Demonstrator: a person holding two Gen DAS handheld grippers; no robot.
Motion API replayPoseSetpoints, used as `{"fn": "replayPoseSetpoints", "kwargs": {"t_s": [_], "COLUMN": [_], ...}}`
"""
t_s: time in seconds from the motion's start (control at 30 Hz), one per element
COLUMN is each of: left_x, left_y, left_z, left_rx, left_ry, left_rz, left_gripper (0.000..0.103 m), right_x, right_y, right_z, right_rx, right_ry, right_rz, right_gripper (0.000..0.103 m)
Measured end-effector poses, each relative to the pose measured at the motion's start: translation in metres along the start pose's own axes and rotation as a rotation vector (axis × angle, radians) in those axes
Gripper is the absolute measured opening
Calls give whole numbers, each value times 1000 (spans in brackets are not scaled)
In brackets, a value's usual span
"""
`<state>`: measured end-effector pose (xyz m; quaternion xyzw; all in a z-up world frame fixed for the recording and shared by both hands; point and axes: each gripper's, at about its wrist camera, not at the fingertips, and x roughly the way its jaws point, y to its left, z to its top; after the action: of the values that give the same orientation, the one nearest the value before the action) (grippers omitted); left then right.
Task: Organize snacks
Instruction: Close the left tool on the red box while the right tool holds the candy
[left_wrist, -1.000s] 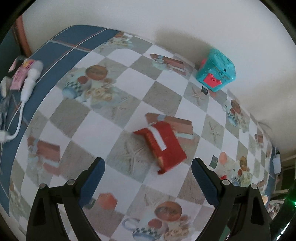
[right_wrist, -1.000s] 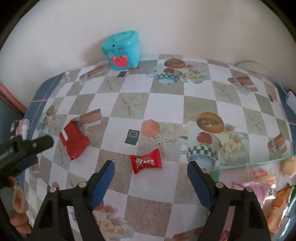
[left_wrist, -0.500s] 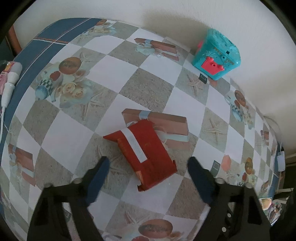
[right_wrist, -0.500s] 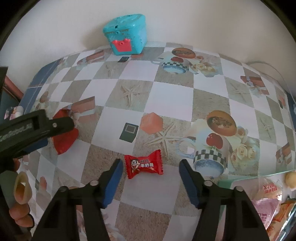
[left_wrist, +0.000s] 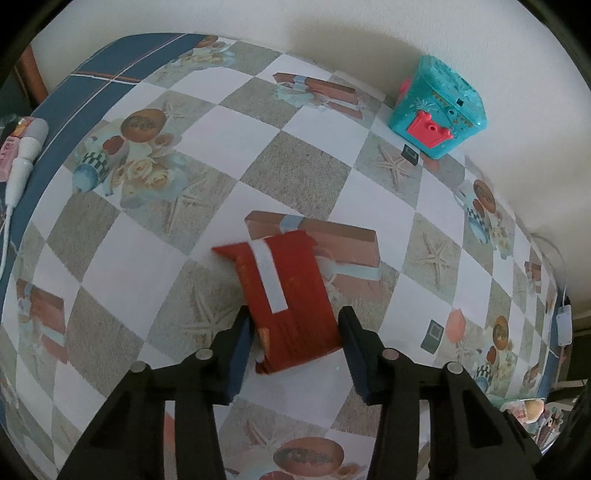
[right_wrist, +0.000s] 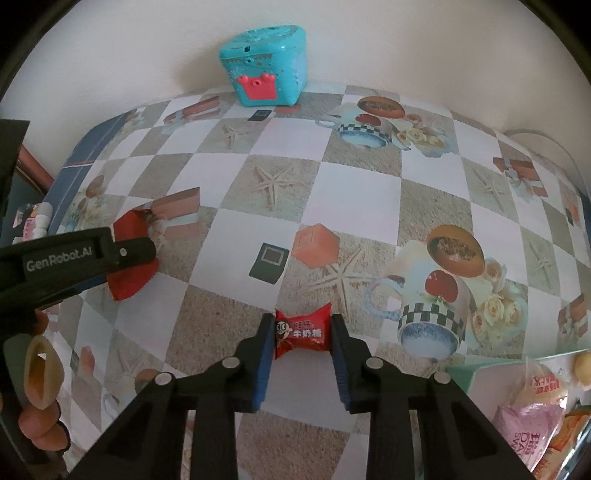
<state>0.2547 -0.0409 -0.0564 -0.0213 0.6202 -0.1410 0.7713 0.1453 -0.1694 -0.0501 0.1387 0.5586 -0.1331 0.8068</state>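
A dark red snack packet (left_wrist: 288, 291) with a white strip lies on the checkered tablecloth. My left gripper (left_wrist: 295, 332) has its jaws on both sides of the packet's near end, touching or nearly touching it. In the right wrist view the packet (right_wrist: 131, 254) shows partly hidden behind the left gripper's finger (right_wrist: 133, 251). A small red wrapped candy (right_wrist: 301, 334) lies between the jaws of my right gripper (right_wrist: 300, 332), which touch its twisted ends.
A teal toy chest (right_wrist: 266, 70) with a pink clasp stands at the wall; it also shows in the left wrist view (left_wrist: 437, 105). Several bagged snacks (right_wrist: 532, 406) lie at the right edge. A white cable device (left_wrist: 22, 158) lies at the left edge.
Both grippers moved forward and down and narrowed: the left around the red packet, the right around the red candy.
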Motion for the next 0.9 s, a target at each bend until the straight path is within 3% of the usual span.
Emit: {"fn": "replayPoseSetpoints", "kwargs": {"t_s": [0.47,0.9], "left_x": [-48,-118], "left_y": [15,10], "left_z": [-40,-102], "left_rx": [-85,-114], "left_ry": [-77,-172], "left_rz": [-32,-30], "left_gripper": [43,43], "right_x": [-43,-103], "right_y": [8,2], "right_z": [-24,-68], "right_rx": [16,107], "right_ry": [-56,-142], "right_rz": [23,2], "right_gripper": [31,31]}}
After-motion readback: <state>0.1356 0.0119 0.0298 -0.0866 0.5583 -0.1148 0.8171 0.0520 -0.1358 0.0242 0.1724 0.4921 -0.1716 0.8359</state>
